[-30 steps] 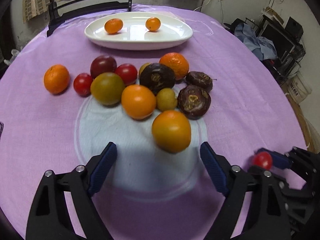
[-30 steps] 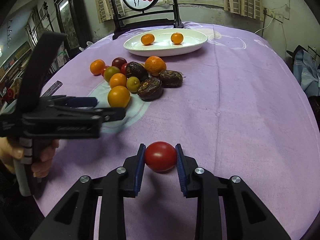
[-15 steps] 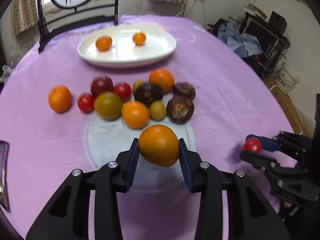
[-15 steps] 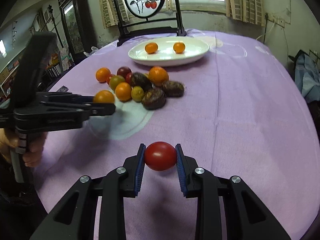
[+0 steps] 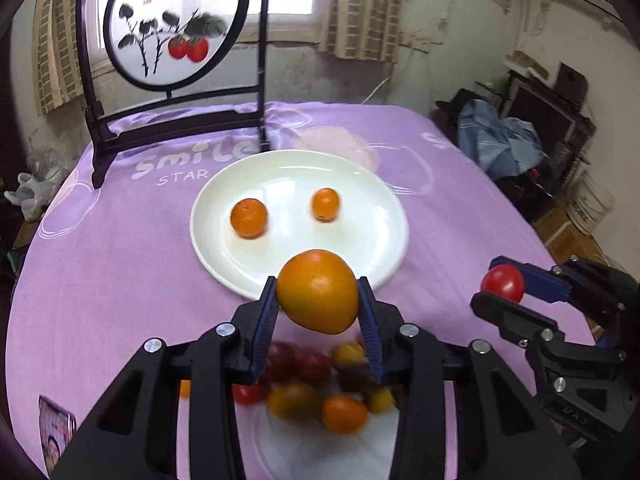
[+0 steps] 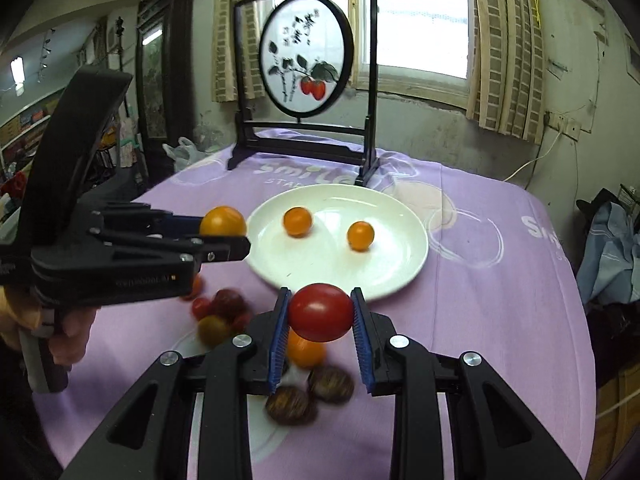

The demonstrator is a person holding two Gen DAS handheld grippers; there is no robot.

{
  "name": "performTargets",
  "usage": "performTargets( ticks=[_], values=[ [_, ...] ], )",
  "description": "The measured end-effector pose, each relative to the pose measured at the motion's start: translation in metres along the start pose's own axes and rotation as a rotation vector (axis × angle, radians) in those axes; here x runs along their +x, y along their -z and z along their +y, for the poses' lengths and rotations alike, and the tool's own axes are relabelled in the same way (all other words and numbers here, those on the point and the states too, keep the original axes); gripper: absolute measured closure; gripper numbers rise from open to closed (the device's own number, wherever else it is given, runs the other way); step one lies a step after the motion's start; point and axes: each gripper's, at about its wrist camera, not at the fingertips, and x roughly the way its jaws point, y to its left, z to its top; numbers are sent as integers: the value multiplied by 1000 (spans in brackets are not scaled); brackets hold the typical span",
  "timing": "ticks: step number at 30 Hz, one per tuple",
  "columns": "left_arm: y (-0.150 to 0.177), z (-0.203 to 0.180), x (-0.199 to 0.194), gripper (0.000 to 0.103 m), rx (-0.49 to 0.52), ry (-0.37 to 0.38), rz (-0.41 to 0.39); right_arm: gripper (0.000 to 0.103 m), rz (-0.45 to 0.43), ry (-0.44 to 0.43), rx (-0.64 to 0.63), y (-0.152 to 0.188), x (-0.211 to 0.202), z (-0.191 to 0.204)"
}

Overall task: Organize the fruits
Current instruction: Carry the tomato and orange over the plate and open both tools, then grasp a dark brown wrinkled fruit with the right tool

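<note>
My left gripper (image 5: 318,312) is shut on an orange fruit (image 5: 318,292) and holds it in the air just short of the near rim of the white plate (image 5: 372,208). Two small oranges (image 5: 248,218) lie on the plate. My right gripper (image 6: 320,322) is shut on a red tomato (image 6: 320,312), also raised, near the plate (image 6: 404,256). The right gripper shows in the left wrist view (image 5: 505,289), and the left gripper in the right wrist view (image 6: 226,236). The remaining fruits (image 5: 316,392) lie blurred on the cloth below both grippers.
A black-framed round painted screen (image 5: 172,24) stands behind the plate at the table's far edge. Dark passion fruits (image 6: 312,394) lie under the right gripper. A small card (image 5: 56,428) lies at the near left. Clutter and clothes (image 5: 500,140) sit beyond the table's right side.
Both grippers have lifted and moved forward toward the plate with their fruits. The left gripper closed on the orange fruit a second ago. The fruit pile now lies beneath the grippers.
</note>
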Motion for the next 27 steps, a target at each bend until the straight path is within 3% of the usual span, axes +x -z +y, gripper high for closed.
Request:
performTargets(
  ticks=[9, 13, 16, 19, 21, 25, 27],
  values=[
    [-21, 37, 94, 65, -33, -82, 134, 73, 189, 61, 63, -21, 125, -26],
    [-23, 44, 117, 65, -52, -88, 173, 71, 223, 65, 80, -21, 153, -27],
    [-28, 49, 129, 60, -76, -113, 190, 45, 209, 75, 113, -23, 161, -33],
    [-35, 45, 111, 55, -71, -158, 154, 45, 161, 75, 174, -28, 145, -42],
    [-39, 43, 84, 38, -79, -154, 97, 45, 123, 66, 194, -30, 124, -44],
    [-36, 34, 21, 26, -50, -180, -47, 44, 71, 44, 163, -26, 78, -37],
    [-27, 30, -3, 21, -47, -168, -79, 42, 61, 36, 139, -18, 58, -30]
  ],
)
